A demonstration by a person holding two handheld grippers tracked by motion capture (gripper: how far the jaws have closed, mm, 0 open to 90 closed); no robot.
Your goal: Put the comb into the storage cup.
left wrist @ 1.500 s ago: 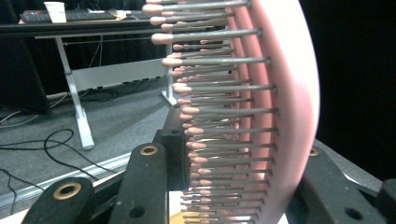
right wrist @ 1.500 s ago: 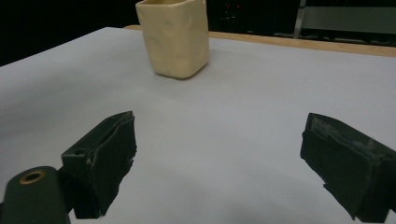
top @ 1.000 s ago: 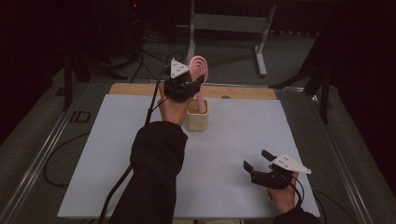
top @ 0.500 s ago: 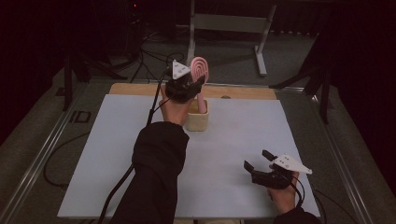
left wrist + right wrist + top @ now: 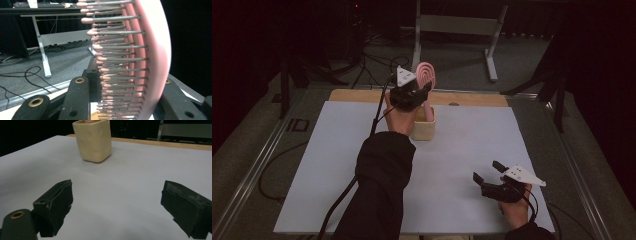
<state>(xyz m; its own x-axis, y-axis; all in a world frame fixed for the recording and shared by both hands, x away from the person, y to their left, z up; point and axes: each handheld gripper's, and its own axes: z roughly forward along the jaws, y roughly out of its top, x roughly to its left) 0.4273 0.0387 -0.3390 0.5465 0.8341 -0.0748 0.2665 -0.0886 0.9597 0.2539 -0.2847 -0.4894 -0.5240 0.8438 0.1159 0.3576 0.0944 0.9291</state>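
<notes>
I count one pink hairbrush (image 5: 426,75) clamped in my left gripper (image 5: 412,92), one cream cup (image 5: 423,127) (beneath); right gripper (image 5: 490,174) gapes empty.

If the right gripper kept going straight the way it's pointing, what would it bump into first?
Probably the cream cup. The right gripper is open and empty, with bare white table ahead. The cup sits a bit left of centre, so it might just slip past.
</notes>
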